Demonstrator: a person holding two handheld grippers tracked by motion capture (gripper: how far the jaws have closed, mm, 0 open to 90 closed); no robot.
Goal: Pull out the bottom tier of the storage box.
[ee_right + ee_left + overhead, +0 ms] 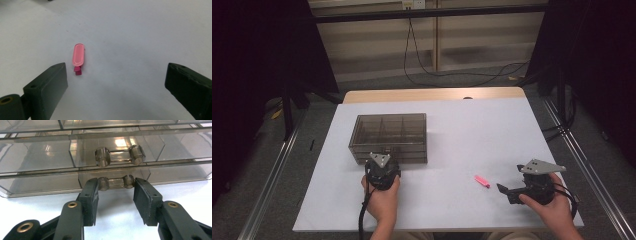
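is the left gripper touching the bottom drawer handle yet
Touching. In the left gripper view the left gripper has its fingertips against both ends of the lower drawer handle, no gap visible on either side.

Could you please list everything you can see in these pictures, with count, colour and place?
Drawer box: one, smoky clear plastic, left-centre of the table.
Lower drawer handle: one, smoky clear, between the left gripper's jaws.
Upper drawer handle: one, smoky clear, above it.
Pink clip: one, pink, lying ahead of the right gripper.
Table: one, white top.
Cables: black, on the floor behind.
Left gripper: black, at the box front.
Right gripper: black, jaws wide apart.
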